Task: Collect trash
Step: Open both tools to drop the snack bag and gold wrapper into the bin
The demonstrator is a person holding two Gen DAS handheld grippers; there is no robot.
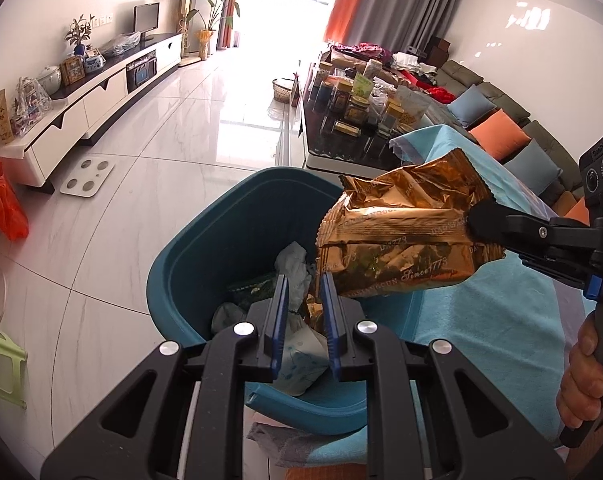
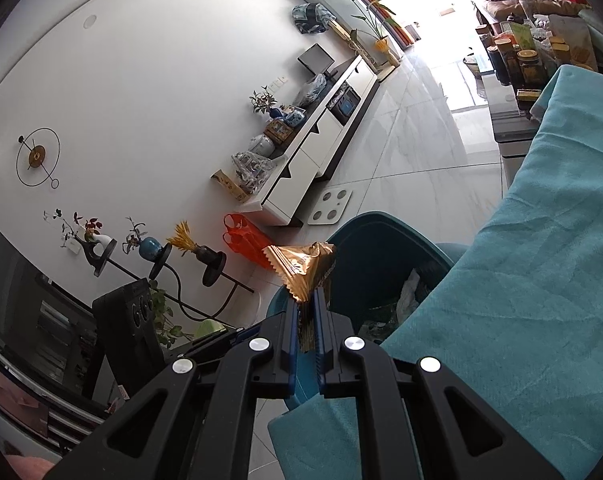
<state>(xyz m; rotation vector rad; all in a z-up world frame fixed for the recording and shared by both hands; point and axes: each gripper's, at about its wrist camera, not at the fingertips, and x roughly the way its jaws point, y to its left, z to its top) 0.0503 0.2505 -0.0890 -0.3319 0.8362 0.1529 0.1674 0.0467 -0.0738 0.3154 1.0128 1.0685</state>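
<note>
Above the bin (image 1: pixel 189 252), crinkled gold foil wrapper (image 1: pixel 397 240).

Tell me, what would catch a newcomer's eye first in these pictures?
The crumpled gold foil snack bag, pinched at its end by the right gripper, hangs over the open teal trash bin. The bin sits on the floor beside a teal blanket and already holds tissues and wrappers. The left gripper hovers over the bin, nothing between its blue pads.
</note>
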